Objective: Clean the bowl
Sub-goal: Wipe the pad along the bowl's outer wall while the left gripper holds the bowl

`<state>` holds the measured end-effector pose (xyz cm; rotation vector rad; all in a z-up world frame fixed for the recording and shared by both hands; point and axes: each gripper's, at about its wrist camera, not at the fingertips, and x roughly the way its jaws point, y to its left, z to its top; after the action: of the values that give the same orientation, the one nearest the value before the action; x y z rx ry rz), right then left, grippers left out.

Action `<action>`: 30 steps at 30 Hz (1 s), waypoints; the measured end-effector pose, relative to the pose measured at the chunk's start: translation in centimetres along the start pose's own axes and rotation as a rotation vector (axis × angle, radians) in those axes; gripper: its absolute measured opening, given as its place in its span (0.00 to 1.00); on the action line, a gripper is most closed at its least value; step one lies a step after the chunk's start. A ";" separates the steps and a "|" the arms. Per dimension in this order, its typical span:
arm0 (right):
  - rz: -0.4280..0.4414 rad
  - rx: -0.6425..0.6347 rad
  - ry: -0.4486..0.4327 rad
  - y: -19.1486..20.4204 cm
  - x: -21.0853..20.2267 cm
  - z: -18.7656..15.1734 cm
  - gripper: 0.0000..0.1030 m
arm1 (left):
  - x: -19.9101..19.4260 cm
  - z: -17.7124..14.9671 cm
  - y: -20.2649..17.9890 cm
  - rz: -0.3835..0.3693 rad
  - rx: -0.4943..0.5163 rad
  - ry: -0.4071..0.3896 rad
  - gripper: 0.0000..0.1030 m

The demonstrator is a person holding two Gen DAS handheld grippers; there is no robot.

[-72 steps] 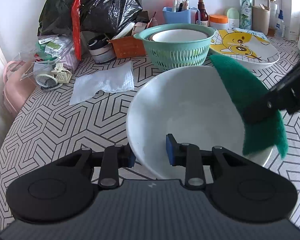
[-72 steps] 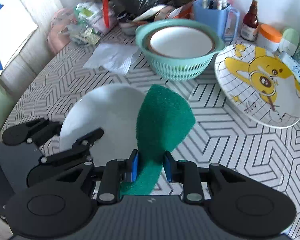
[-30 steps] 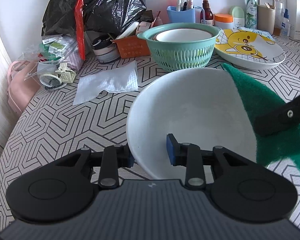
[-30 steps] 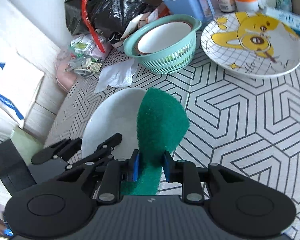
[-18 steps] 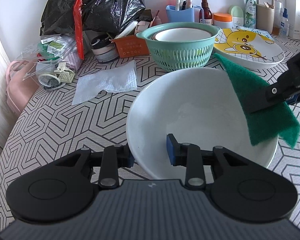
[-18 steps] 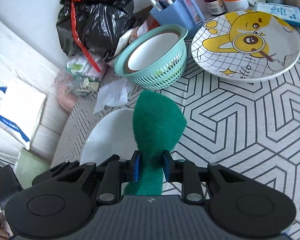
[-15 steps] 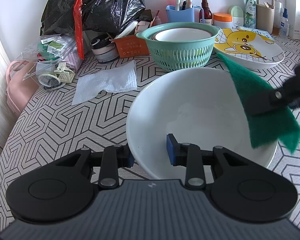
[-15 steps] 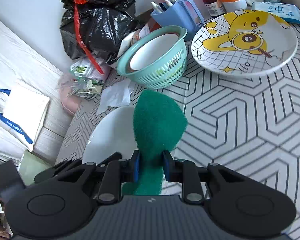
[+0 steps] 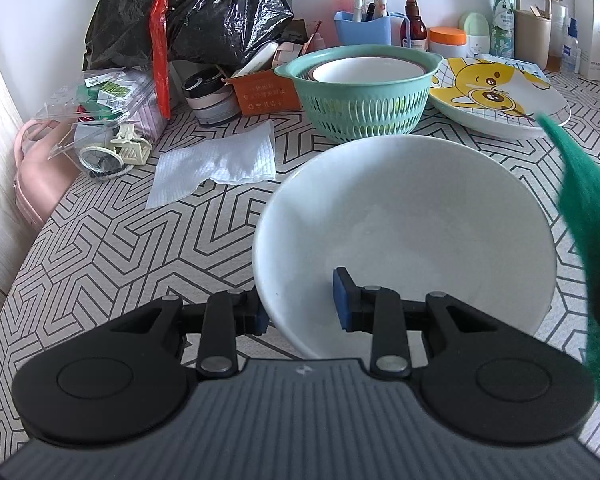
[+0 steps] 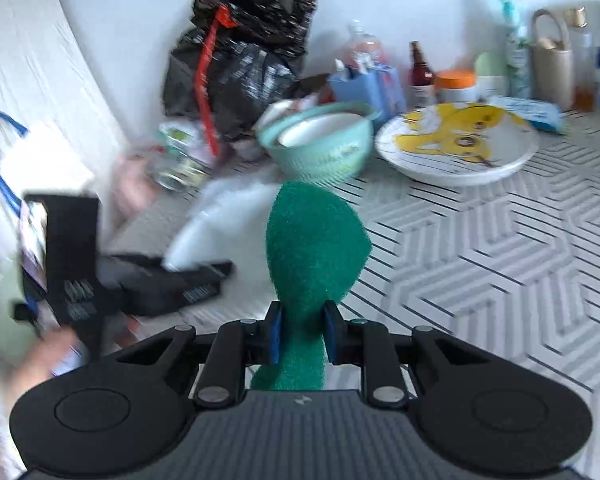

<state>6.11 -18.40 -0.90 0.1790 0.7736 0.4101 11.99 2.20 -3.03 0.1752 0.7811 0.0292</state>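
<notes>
A large white bowl [image 9: 404,216] rests tilted on the patterned table. My left gripper [image 9: 300,312] is shut on its near rim, with one blue pad inside the bowl and the other finger outside. My right gripper [image 10: 302,336] is shut on a green scouring pad [image 10: 316,248], which sticks up between its blue pads. In the left wrist view the green pad [image 9: 592,208] hangs at the right edge, beside the bowl's right rim. The right wrist view is blurred; it shows the left gripper [image 10: 160,284] and part of the bowl [image 10: 204,236] to the left of the pad.
A teal colander [image 9: 360,92] holding stacked bowls stands behind the white bowl. A cartoon plate [image 9: 496,92] lies to its right and a paper towel [image 9: 216,164] to its left. A black bin bag [image 9: 196,12], bottles and jars line the back wall.
The right gripper has carried the green pad rightward, off the bowl's inside to the right edge of the left wrist view. The left gripper and the bowl have stayed still.
</notes>
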 end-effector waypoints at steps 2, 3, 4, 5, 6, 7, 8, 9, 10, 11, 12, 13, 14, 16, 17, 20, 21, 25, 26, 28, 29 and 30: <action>-0.062 0.007 0.023 0.3 0.5 -0.8 0.20 | 0.0 0.0 0.0 0.000 0.000 0.001 0.28; -0.079 -0.001 0.029 0.6 0.6 -1.0 0.20 | 0.1 0.0 0.0 0.000 0.000 0.001 0.28; -0.095 -0.009 0.036 1.0 1.0 -1.3 0.20 | 0.0 0.0 0.0 -0.001 -0.002 -0.002 0.28; -0.096 -0.014 0.045 1.5 1.5 -1.4 0.20 | 0.0 0.3 -0.1 0.000 -0.002 0.000 0.28; -0.087 -0.022 0.057 1.9 1.9 -1.5 0.20 | 0.0 0.3 -0.2 0.001 -0.003 -0.002 0.28; -0.074 -0.036 0.072 2.7 2.6 -1.6 0.20 | 0.0 0.3 -0.2 0.001 -0.003 -0.005 0.28; -0.062 -0.049 0.083 3.3 3.1 -1.6 0.20 | 0.0 0.3 -0.2 0.001 -0.003 -0.007 0.28; -0.055 -0.058 0.085 3.7 3.3 -1.7 0.20 | 0.0 0.2 -0.1 0.000 -0.003 -0.010 0.28; -0.049 -0.057 0.082 3.9 3.4 -1.7 0.20 | 0.0 0.2 -0.1 -0.002 -0.006 -0.011 0.28; -0.034 -0.056 0.079 4.2 3.5 -1.7 0.20 | 0.0 0.1 0.0 -0.003 -0.006 -0.012 0.28; -0.019 -0.056 0.081 4.5 3.6 -1.7 0.20 | 0.0 0.0 0.1 -0.004 -0.007 -0.013 0.28; -0.003 -0.056 0.082 4.7 3.6 -1.8 0.20 | -0.1 0.0 0.0 -0.002 -0.004 -0.015 0.28; 0.018 -0.055 0.083 4.9 3.7 -1.8 0.20 | -0.1 0.0 0.0 0.000 -0.002 -0.018 0.28; 0.048 -0.045 0.080 5.2 3.7 -1.9 0.20 | -0.1 -0.1 0.0 0.000 -0.001 -0.020 0.28; 0.068 -0.030 0.073 5.1 3.7 -1.9 0.20 | -0.2 -0.2 0.0 -0.003 0.001 -0.022 0.28; 0.107 0.034 0.036 4.2 3.7 -1.9 0.20 | -0.2 -0.4 0.3 -0.017 -0.007 -0.025 0.28; 0.115 0.055 0.025 3.7 3.7 -2.0 0.20 | -0.2 -0.4 0.4 -0.022 -0.009 -0.025 0.28; 0.084 0.110 -0.027 1.8 3.5 -2.0 0.18 | -0.2 -0.6 0.7 -0.035 -0.013 -0.025 0.28; 0.078 0.127 -0.038 1.2 3.5 -1.9 0.17 | -0.3 -0.6 0.6 -0.035 -0.011 -0.028 0.28; 0.081 0.170 -0.058 -0.1 3.5 -1.8 0.17 | -0.3 -0.7 0.5 -0.032 -0.008 -0.029 0.28; 0.082 0.174 -0.059 -0.3 3.6 -1.8 0.17 | -0.4 -0.7 0.4 -0.028 -0.004 -0.031 0.28; 0.085 0.180 -0.059 -0.5 3.7 -1.7 0.16 | -0.4 -0.7 0.4 -0.027 -0.004 -0.031 0.28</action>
<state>7.40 -17.26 -4.65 0.3914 0.7464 0.4136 11.17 2.67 -3.16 0.1608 0.7520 0.0027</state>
